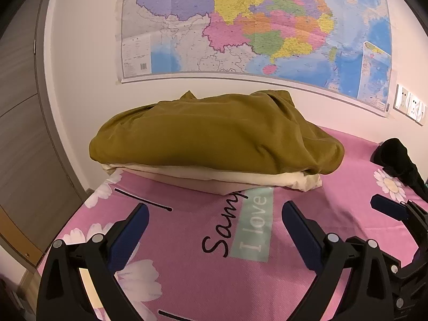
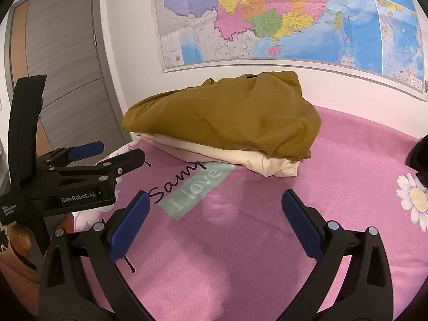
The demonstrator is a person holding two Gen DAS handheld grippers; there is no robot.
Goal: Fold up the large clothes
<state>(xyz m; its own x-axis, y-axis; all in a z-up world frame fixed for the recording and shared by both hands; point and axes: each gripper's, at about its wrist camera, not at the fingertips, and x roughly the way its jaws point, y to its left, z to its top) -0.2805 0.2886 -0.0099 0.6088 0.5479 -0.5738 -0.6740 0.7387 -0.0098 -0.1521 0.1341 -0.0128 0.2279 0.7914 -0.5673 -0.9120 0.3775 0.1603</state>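
1. Your pink bedsheet (image 1: 334,160) fills the lower half of both views; it is printed with white daisies and a teal "I love" label (image 2: 198,191), and script lettering runs beside that label.
2. A wall map (image 1: 254,24) hangs behind the bed, from 11 to 2 o'clock in both wrist views.
3. A grey door (image 2: 67,61) stands at 9 to 10 o'clock in your right wrist view.
4. The olive-brown garment (image 1: 214,133) is the task's thing: it lies folded in a rounded bundle at 12 o'clock, just ahead of both grippers, near the wall.
5. The cream garment (image 1: 240,179) lies folded flat directly under it, touching it; its edge shows along the near side and at the 2 o'clock corner.
6. A black garment (image 1: 401,160) lies on the sheet at 3 o'clock in the left view, well apart from the stack.
7. Your left gripper (image 1: 215,215) hovers above the sheet with its jaws spread wide, grasping nothing.
8. Your right gripper (image 2: 215,203) is likewise released, blue pads (image 2: 302,224) well apart and nothing between them.
9. Wall sockets (image 1: 409,105) sit at 2 o'clock in the left view.
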